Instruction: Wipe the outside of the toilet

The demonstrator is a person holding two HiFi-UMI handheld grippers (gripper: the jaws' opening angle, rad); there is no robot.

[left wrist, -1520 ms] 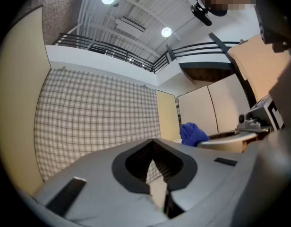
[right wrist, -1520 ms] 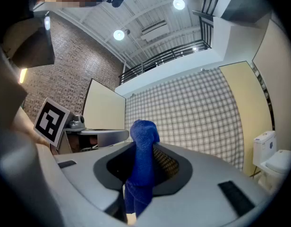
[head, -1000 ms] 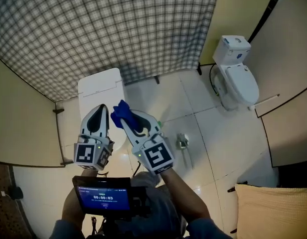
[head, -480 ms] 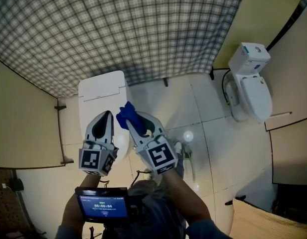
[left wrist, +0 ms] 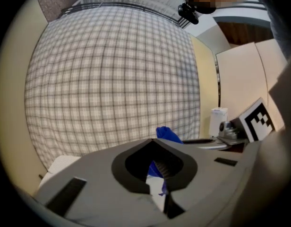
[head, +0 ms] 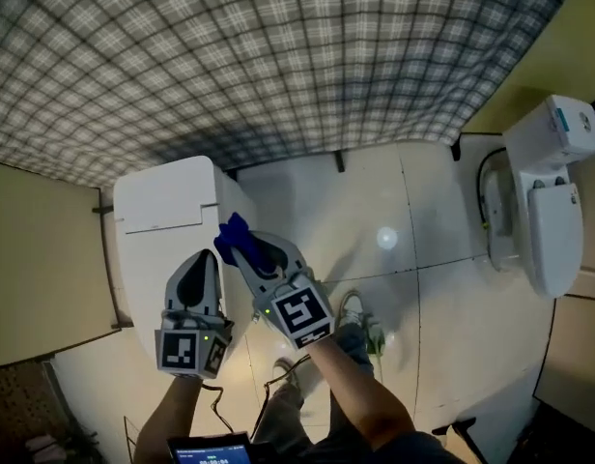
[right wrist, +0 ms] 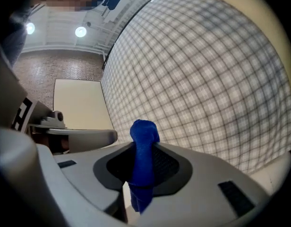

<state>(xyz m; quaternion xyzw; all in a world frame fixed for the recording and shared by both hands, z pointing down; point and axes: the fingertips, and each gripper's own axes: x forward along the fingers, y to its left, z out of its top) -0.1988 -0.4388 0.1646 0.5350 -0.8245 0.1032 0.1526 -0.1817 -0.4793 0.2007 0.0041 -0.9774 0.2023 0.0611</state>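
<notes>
- Head view: we were looking down at a white toilet (head: 160, 201) on the left, standing on a pale tile floor (head: 375, 196) against a plaid curtain (head: 278, 56). A second toilet (head: 553, 211) sat well apart at the right edge.
- Same view: the left gripper (head: 203, 256) hung over the near toilet's lid with its jaws together and nothing in them. The right gripper (head: 245, 250) was just beside it, pinching a blue cloth (head: 232, 232) that stuck out past the tips. The cloth sat right at the toilet's right edge, but we couldn't tell whether it touched the porcelain.
- Same view: a shoe (head: 354, 309) showed on the tiles below the right gripper, and a lit screen (head: 209, 449) peeked in at the bottom edge.
- Left gripper view: the tips met, so the jaws were closed and empty. The bits of blue over and through the gap were the cloth in the other gripper, whose marker cube showed at the right. The curtain filled most of the picture, with a corner of the toilet at lower left.
- Right gripper view: the jaws were clamped tight on the cloth, which stood up between them in a bunched strip, its rounded top above the tips and its tail hanging under them. The curtain was behind it.
</notes>
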